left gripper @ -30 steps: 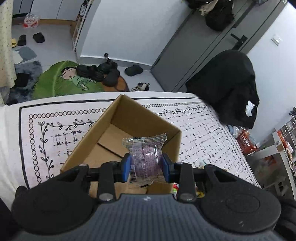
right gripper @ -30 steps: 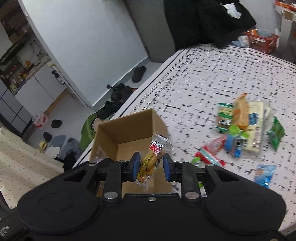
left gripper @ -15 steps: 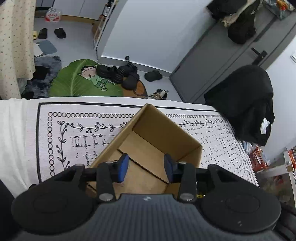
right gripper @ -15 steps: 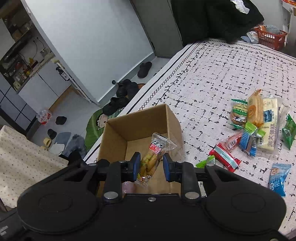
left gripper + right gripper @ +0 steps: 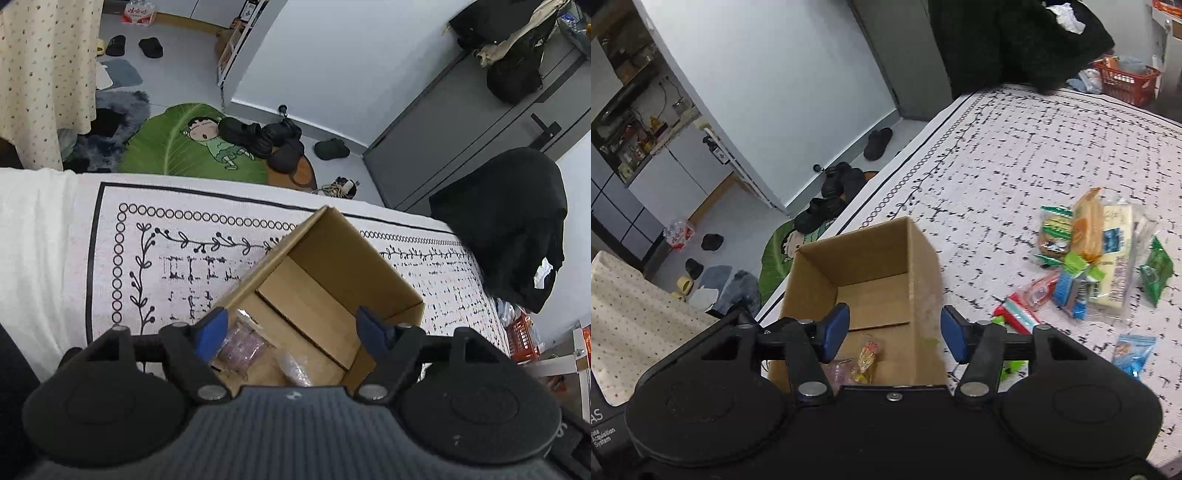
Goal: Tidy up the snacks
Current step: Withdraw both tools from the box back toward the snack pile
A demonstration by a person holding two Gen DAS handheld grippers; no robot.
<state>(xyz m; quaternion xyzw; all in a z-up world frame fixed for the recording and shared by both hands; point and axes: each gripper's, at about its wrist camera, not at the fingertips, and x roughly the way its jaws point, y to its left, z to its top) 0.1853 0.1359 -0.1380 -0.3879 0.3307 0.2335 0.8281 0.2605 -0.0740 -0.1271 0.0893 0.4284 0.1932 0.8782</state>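
Observation:
An open cardboard box [image 5: 354,254] [image 5: 919,258] stands on the patterned bed cover. My left gripper [image 5: 291,326] is open and empty above the box. A purple wrapped snack [image 5: 240,345] lies on the box floor, with a clear wrapper [image 5: 295,367] beside it. My right gripper [image 5: 894,332] is open and empty above the same box. A yellow snack packet [image 5: 866,360] lies on the box floor, next to the purple snack [image 5: 836,371]. A pile of loose snack packets [image 5: 1093,258] lies on the cover to the right of the box.
A blue packet [image 5: 1134,350] and a red packet [image 5: 1019,310] lie apart from the pile. The bed edge [image 5: 221,192] runs behind the box, with shoes [image 5: 266,136] on the floor. A black garment [image 5: 506,225] hangs at the right.
Both grippers have opened. The left one let go of the purple snack and the right one let go of the yellow packet; both now lie in the box.

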